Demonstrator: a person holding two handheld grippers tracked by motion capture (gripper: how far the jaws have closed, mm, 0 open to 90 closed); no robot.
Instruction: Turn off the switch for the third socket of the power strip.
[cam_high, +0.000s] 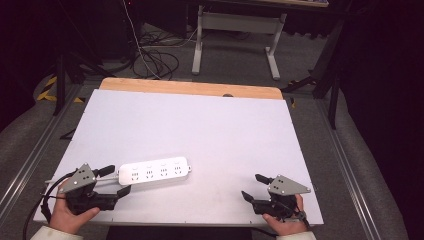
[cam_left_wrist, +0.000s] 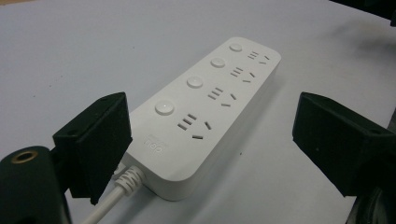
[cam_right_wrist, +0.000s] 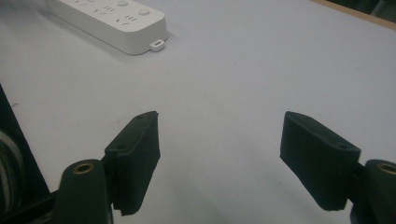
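We see the white power strip (cam_left_wrist: 205, 112) lying flat near the table's (cam_high: 200, 115) front left, its cord end between our left gripper's (cam_high: 118, 180) wide-open jaws, perhaps untouched. Our right gripper (cam_high: 251, 187) gapes empty, well apart.

Setting, as I see it from my station: a lab or test workshop. Evidence: white work board (cam_high: 200, 125) on a wooden tabletop (cam_high: 190, 87); aluminium frame rails (cam_high: 30, 160); loose cables (cam_high: 155, 62) on grey carpet; white adjustable desk legs (cam_high: 235, 40); black curtains (cam_high: 385, 75).
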